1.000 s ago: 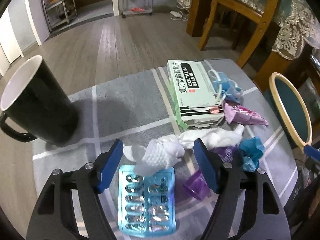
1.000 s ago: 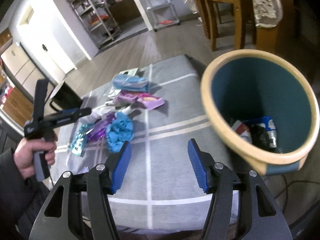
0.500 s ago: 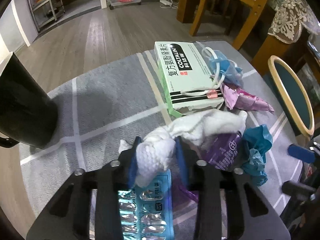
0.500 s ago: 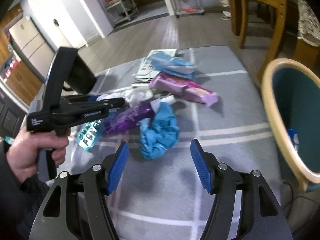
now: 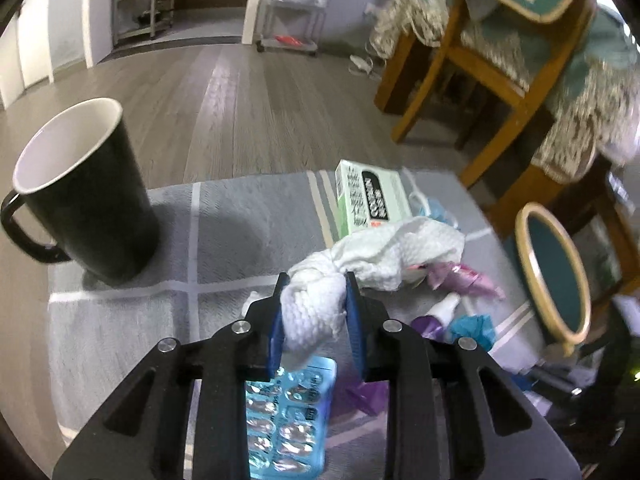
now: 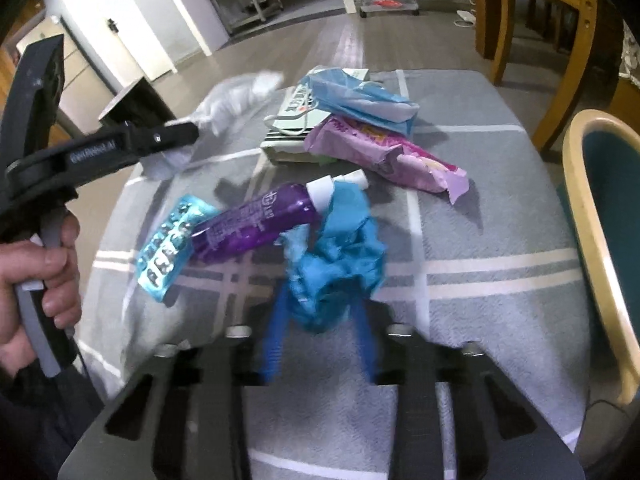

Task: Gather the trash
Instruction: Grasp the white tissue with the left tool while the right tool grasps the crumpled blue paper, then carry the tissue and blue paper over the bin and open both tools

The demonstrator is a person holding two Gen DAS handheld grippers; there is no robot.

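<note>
White tissue [image 5: 316, 304] between left gripper [image 5: 314, 316] fingers [image 5: 276, 328], seemingly lifted.

Soft indoor light fell evenly; the mug [image 5: 84, 196] cast a shadow rightward; motion blur smeared both fisheye views, edges bent.

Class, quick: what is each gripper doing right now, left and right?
Left gripper: shut on the white paper towel, lifted.
Right gripper: fingers just closed on the crumpled blue wrapper.
</note>
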